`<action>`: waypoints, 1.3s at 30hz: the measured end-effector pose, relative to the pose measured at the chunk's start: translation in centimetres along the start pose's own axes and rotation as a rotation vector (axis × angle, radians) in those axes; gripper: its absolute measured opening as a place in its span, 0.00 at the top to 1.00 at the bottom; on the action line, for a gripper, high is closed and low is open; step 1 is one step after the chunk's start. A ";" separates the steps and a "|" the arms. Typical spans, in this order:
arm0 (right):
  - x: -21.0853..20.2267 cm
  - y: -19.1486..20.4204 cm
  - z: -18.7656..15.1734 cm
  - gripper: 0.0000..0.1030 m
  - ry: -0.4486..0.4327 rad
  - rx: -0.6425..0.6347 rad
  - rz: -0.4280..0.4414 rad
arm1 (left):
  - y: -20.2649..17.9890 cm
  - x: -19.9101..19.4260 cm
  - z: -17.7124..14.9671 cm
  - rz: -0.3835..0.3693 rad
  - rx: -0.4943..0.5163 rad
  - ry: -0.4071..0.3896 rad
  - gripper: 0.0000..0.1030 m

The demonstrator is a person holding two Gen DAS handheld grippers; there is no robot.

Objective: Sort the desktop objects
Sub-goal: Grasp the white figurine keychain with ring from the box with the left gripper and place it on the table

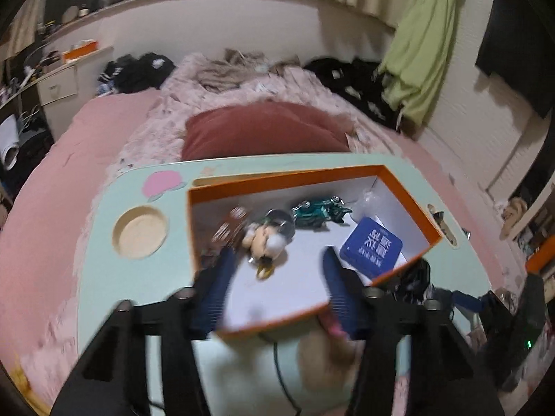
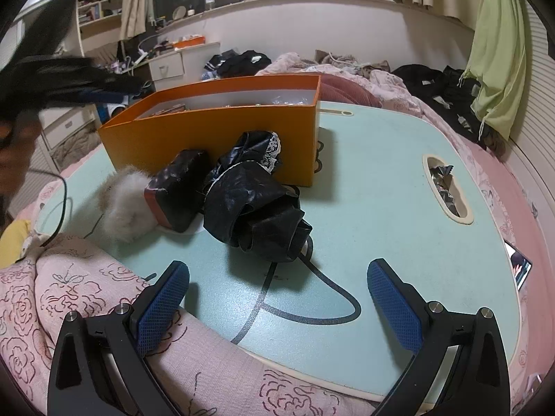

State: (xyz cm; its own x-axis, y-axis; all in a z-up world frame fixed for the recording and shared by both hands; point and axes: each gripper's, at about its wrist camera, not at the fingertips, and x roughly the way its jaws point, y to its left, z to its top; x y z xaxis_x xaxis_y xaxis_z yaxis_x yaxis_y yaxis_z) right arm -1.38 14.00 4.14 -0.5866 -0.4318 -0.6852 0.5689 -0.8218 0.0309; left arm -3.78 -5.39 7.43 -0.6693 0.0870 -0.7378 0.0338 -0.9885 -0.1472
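An orange box stands on a mint lap table. Inside lie a small plush toy, a blue tin, a green toy and a brown packet. My left gripper is open and empty, above the box's near edge; it shows blurred at upper left in the right wrist view. My right gripper is open and empty, low over the table's near edge. In front of it lie a black crumpled cloth with lace, a dark block and a fluffy beige piece.
The table sits on a bed with pink bedding and a red pillow. A round cup recess and a slot holding wrappers are in the table. A black cable crosses it. A phone lies at the right edge.
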 end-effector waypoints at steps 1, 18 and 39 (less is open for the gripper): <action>0.0 0.0 0.0 0.00 0.000 0.000 0.000 | -0.3 1.5 0.8 0.003 0.008 0.039 0.62; 0.0 0.4 0.1 0.00 -0.003 -0.001 -0.001 | -1.0 10.8 0.9 0.119 0.032 0.281 0.62; 0.2 0.7 0.1 0.00 -0.004 0.001 -0.001 | 2.1 -3.9 -5.4 -0.155 -0.046 0.004 0.65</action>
State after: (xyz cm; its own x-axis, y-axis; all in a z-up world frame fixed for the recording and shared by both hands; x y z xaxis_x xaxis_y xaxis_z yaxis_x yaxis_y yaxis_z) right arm -1.16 13.34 4.13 -0.5893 -0.4321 -0.6826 0.5677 -0.8226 0.0306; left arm 2.92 -7.11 6.47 -0.6665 0.2388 -0.7063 -0.0359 -0.9565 -0.2895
